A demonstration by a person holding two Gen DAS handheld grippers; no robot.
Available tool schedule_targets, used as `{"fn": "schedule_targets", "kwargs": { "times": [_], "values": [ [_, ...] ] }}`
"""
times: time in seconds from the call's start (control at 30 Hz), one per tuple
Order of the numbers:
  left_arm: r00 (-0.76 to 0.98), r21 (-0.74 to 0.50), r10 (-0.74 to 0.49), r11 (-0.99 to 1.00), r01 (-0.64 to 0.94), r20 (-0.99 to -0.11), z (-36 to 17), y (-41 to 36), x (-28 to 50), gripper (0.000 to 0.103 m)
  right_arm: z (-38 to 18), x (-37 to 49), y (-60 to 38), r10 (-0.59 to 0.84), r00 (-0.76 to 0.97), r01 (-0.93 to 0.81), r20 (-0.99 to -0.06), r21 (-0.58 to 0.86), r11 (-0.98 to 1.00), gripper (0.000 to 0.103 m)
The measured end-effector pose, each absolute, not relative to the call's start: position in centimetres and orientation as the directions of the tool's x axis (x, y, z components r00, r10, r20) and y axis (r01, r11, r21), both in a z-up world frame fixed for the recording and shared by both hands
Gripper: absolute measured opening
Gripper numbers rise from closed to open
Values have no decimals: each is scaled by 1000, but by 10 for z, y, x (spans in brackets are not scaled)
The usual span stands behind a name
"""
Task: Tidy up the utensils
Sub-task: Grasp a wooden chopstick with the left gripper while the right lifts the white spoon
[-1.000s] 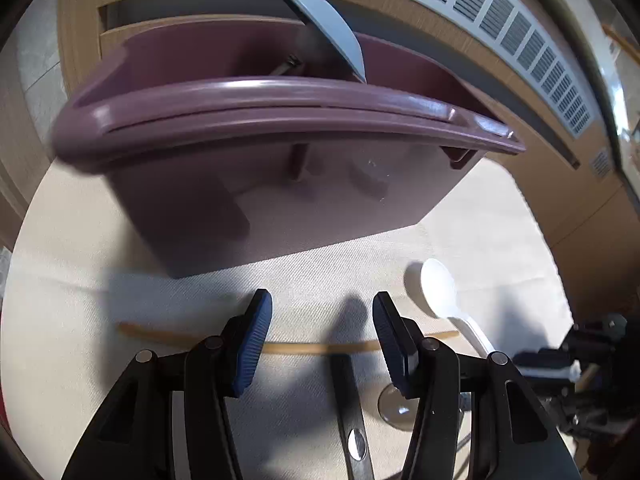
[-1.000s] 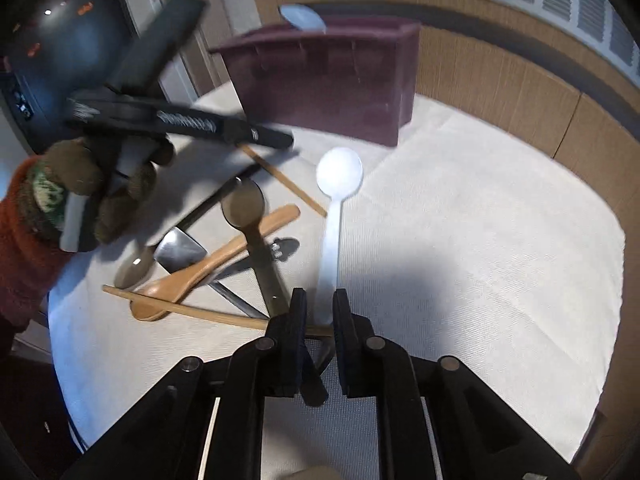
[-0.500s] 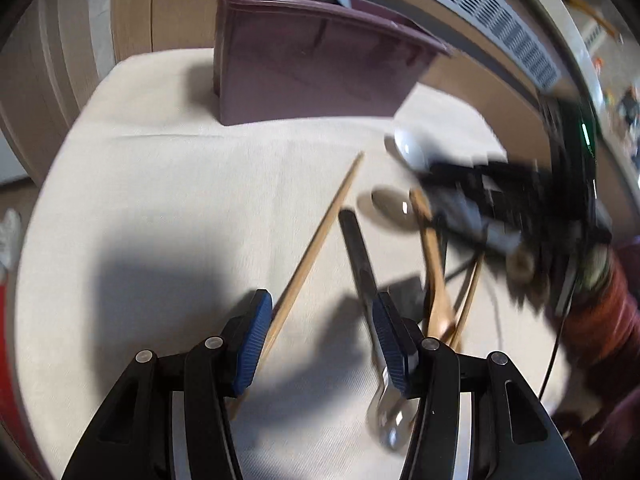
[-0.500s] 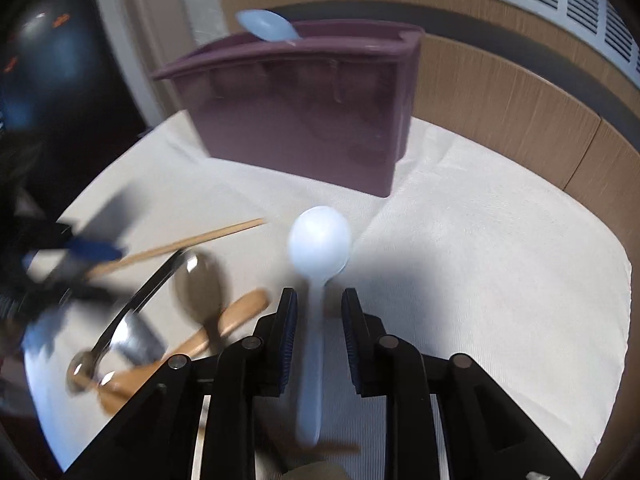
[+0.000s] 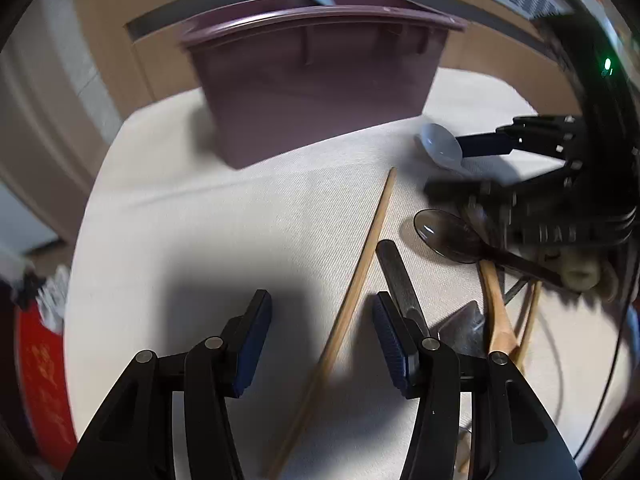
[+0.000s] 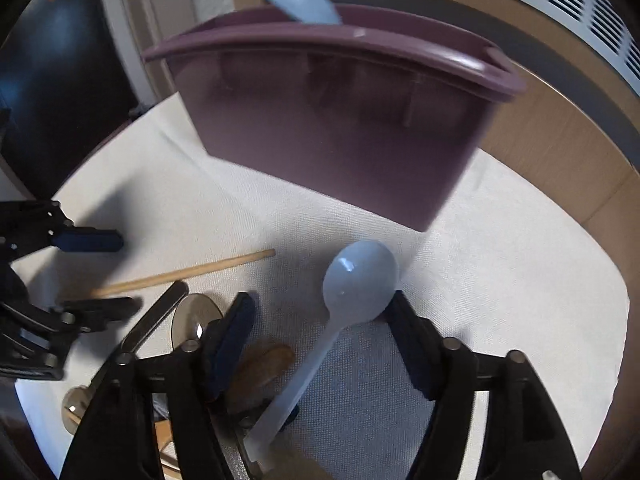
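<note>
Right now your right tool (image 6: 320,316) is spread wide, with the white spoon (image 6: 352,284) lying on the cloth-covered worktop (image 6: 500,300) between its fingers, bowl pointing away toward the purple bin (image 6: 340,128) and handle running back under the tool. Your left tool (image 5: 320,320) is also apart and empty, with a wooden chopstick (image 5: 356,280) between its fingers, its long axis slanting up to the right toward the bin. Another pale spoon (image 6: 300,0) pokes out above the bin's rim.
</note>
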State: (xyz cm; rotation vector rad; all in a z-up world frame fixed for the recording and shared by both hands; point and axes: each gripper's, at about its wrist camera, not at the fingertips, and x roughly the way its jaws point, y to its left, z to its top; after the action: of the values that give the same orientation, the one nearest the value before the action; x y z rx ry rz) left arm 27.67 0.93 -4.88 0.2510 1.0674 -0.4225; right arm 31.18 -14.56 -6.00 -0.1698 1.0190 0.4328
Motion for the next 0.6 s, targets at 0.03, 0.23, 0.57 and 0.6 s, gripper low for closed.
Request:
{"fn": "schedule_targets", "kwargs": {
  "times": [0.03, 0.23, 0.57, 0.6],
  "values": [
    [407, 4, -205, 890, 457, -890, -49, 7, 279, 53, -58, 311, -151, 265, 465, -411, -844, 59, 910, 26],
    [351, 5, -176, 889, 457, -920, -49, -8, 300, 47, -40, 297, -181, 282, 510, -375, -813, 84, 923, 6],
    [291, 32, -144, 850, 526, -946, -42, -43, 302, 7, -17, 263, -207, 361, 549, -427, -754, 119, 897, 6],
    [304, -16, -187, 872, 489, -934, -38, -34, 297, 7, -16, 260, -209, 387, 536, -444, -750, 139, 885, 7]
  ]
}}
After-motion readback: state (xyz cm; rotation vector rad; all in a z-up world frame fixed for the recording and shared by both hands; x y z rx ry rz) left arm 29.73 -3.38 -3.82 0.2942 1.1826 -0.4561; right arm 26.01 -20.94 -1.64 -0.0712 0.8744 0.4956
